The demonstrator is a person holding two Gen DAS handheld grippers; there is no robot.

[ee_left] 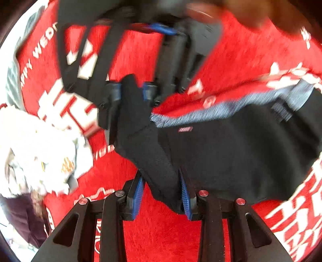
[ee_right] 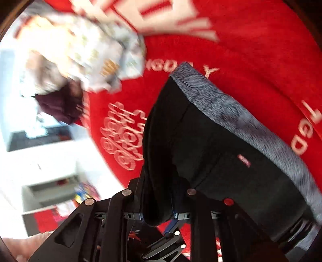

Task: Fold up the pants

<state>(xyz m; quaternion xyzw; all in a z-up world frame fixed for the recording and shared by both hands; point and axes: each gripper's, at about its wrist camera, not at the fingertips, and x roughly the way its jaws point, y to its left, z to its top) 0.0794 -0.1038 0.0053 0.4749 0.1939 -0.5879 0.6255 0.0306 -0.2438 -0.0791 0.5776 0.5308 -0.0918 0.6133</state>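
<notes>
Black pants [ee_left: 231, 151] with a grey waistband [ee_left: 221, 108] lie partly lifted over a red cloth [ee_left: 161, 231]. In the left wrist view my left gripper [ee_left: 161, 181] is shut on a fold of the black fabric, which sits between its blue pads [ee_left: 138, 193]. Further up, my right gripper [ee_left: 131, 90] pinches a raised tip of the same pants. In the right wrist view the pants [ee_right: 201, 151] and waistband [ee_right: 231, 108] hang from my right gripper [ee_right: 159, 201], shut on the dark fabric. Both views are blurred.
The red cloth [ee_right: 251, 50] carries white lettering. A white patterned garment [ee_left: 44, 153] [ee_right: 90, 46] lies crumpled at the left, with a dark maroon garment [ee_right: 60, 106] beside it. White furniture [ee_right: 40, 161] stands beyond the cloth's edge. A blurred hand [ee_left: 251, 14] holds the right gripper.
</notes>
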